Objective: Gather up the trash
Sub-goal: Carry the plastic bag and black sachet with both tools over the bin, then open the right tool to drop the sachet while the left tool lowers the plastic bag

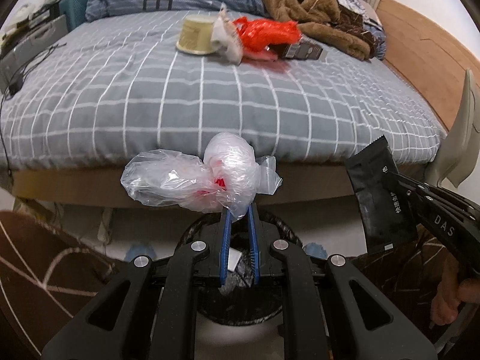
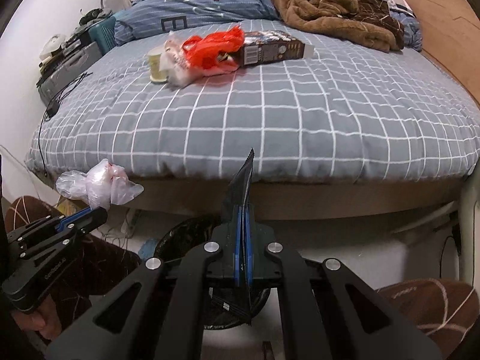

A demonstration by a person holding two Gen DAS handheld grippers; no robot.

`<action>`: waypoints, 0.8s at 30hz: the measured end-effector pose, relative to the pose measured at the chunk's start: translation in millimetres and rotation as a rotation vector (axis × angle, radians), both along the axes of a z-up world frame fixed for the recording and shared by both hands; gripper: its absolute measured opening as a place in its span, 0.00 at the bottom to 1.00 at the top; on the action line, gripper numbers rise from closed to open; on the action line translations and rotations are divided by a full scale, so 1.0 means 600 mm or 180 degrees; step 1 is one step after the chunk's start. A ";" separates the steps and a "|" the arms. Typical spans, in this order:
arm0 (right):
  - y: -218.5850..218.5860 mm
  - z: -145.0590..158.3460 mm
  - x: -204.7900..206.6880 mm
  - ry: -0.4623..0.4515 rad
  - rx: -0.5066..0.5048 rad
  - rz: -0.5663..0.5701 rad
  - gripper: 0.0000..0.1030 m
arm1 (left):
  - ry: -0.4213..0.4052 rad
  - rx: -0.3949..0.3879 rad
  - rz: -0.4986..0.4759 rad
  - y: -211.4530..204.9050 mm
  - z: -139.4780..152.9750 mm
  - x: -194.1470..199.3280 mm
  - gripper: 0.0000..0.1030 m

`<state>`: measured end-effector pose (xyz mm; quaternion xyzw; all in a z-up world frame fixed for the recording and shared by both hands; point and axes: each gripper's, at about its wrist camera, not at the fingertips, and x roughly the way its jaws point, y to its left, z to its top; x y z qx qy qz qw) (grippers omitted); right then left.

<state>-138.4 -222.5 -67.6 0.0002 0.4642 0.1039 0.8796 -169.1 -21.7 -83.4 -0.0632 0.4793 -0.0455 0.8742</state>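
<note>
My left gripper (image 1: 239, 210) is shut on a crumpled clear plastic bag (image 1: 192, 180) and holds it above a black bin (image 1: 282, 228) on the floor below the bed's foot. My right gripper (image 2: 243, 210) is shut on a flat black foil packet (image 2: 240, 189), edge-on, above the same bin (image 2: 180, 237). The packet (image 1: 381, 198) shows at the right of the left wrist view. On the bed lie a pale paper cup (image 1: 196, 34), a red plastic bag (image 1: 267, 34), white wrapping (image 1: 225, 39) and a dark carton (image 2: 270, 49).
A grey checked bed (image 2: 285, 114) fills the view, with a brown fleece (image 2: 336, 3) and blue quilt (image 2: 204, 3) at its head. A grey case (image 2: 69, 69) and cables stand left. Wooden bed frame (image 1: 420, 45) at the right.
</note>
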 end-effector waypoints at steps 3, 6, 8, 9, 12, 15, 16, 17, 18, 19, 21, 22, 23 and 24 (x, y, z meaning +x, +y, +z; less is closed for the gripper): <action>0.013 -0.008 -0.009 0.0061 0.0000 0.0027 0.02 | 0.0069 -0.0004 0.0051 0.008 -0.009 -0.010 0.10; 0.025 -0.017 -0.016 0.0114 -0.0029 0.0058 0.02 | 0.0128 -0.0002 0.0080 0.014 -0.018 -0.018 0.10; 0.034 -0.023 -0.019 0.0159 -0.0042 0.0079 0.02 | 0.0169 -0.0024 0.0106 0.020 -0.022 -0.023 0.10; 0.039 -0.027 -0.021 0.0190 -0.0040 0.0089 0.02 | 0.0174 -0.0017 0.0110 0.022 -0.024 -0.026 0.10; 0.054 -0.033 -0.024 0.0230 -0.0065 0.0123 0.02 | 0.0196 0.0002 0.0115 0.029 -0.029 -0.032 0.10; 0.071 -0.047 -0.027 0.0292 -0.0087 0.0198 0.02 | 0.0246 0.0007 0.0117 0.038 -0.040 -0.035 0.10; 0.077 -0.053 -0.027 0.0308 -0.0109 0.0225 0.02 | 0.0270 0.0007 0.0111 0.040 -0.046 -0.035 0.10; 0.082 -0.060 -0.026 0.0329 -0.0138 0.0250 0.02 | 0.0292 0.0010 0.0106 0.041 -0.050 -0.034 0.10; 0.088 -0.069 -0.024 0.0369 -0.0162 0.0282 0.02 | 0.0324 0.0020 0.0101 0.042 -0.056 -0.033 0.10; 0.092 -0.077 -0.022 0.0398 -0.0177 0.0302 0.02 | 0.0349 0.0025 0.0100 0.043 -0.061 -0.032 0.10; 0.100 -0.095 -0.017 0.0471 -0.0214 0.0339 0.02 | 0.0376 0.0030 0.0093 0.044 -0.068 -0.029 0.10; 0.104 -0.102 -0.014 0.0503 -0.0224 0.0355 0.02 | 0.0387 0.0044 0.0086 0.043 -0.071 -0.026 0.10; 0.106 -0.109 -0.013 0.0533 -0.0236 0.0367 0.02 | 0.0402 0.0060 0.0083 0.043 -0.076 -0.024 0.10; 0.110 -0.118 -0.010 0.0577 -0.0246 0.0381 0.02 | 0.0420 0.0068 0.0085 0.043 -0.081 -0.021 0.10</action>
